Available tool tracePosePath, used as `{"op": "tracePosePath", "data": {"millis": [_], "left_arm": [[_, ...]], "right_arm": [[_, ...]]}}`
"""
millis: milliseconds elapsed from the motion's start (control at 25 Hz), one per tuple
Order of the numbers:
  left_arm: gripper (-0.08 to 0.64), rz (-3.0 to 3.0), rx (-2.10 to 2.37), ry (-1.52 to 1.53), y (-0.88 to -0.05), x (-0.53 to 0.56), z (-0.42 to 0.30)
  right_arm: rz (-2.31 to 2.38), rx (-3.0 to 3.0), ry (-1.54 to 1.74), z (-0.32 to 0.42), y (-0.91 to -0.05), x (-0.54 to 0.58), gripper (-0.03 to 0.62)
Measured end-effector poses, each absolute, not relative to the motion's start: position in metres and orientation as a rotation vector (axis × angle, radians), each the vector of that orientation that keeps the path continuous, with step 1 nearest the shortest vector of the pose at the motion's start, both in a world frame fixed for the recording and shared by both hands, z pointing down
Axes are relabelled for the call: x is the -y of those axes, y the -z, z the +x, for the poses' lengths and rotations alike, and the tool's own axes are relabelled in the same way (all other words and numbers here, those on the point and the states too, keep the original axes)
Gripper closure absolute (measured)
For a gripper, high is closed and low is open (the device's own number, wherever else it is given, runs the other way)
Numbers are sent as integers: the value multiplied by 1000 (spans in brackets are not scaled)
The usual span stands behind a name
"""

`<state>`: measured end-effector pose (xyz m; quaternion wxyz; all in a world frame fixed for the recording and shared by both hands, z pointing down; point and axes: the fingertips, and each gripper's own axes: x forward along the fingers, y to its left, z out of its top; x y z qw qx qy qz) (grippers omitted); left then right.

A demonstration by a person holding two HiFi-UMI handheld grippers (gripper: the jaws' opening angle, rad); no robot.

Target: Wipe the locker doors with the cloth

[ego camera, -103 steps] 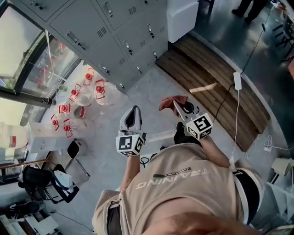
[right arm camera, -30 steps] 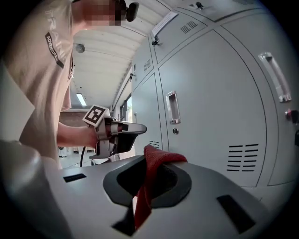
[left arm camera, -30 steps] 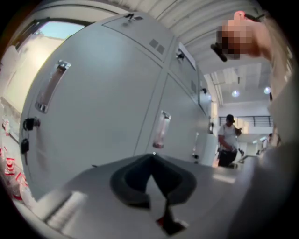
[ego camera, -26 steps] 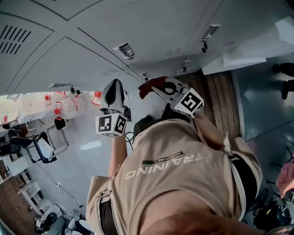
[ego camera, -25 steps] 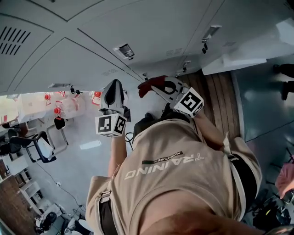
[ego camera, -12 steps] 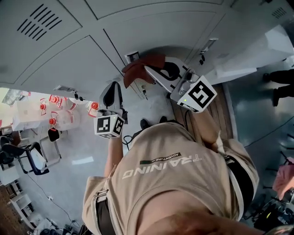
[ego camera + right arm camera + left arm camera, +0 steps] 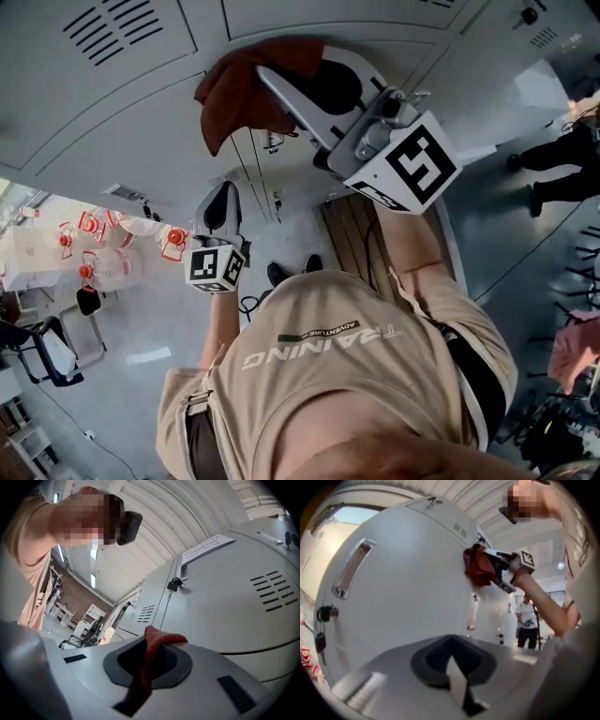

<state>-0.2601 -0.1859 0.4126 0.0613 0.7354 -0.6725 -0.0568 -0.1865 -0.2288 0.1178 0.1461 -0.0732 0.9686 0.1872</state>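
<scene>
The grey locker doors (image 7: 122, 112) fill the upper part of the head view, & the wiping is, I judge, just at its beginning. The right gripper (image 7: 274, 80) is raised high to one door, its jaws pressed together on the red cloth (image 7: 234, 89). The cloth bunches at the jaw tips & seems to touch the door panel, though contact is not sure from here. The left gripper (image 7: 223, 199) hangs lower, well apart from the cloth, jaws closed w/ nothing between. To wipe well: lay the cloth flat on the metal, not the hard jaw tips. Use long overlapping strokes, top to bottom. Go w/ care around the small lock (image 7: 174, 584) & the vent slots (image 7: 122, 23), where the cloth can catch.
</scene>
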Motion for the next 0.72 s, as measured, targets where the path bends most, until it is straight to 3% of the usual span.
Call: {"op": "tracePosePath", "data": {"millis": [280, 720], "left_arm": [[555, 2254, 1961, 195, -420, 188, -249], [555, 2230, 1982, 194, -425, 174, -251]], "right_arm": [[-376, -2870, -605, -202, -134, 241, 565], [-254, -3089, -259, -202, -244, 251, 565]]}}
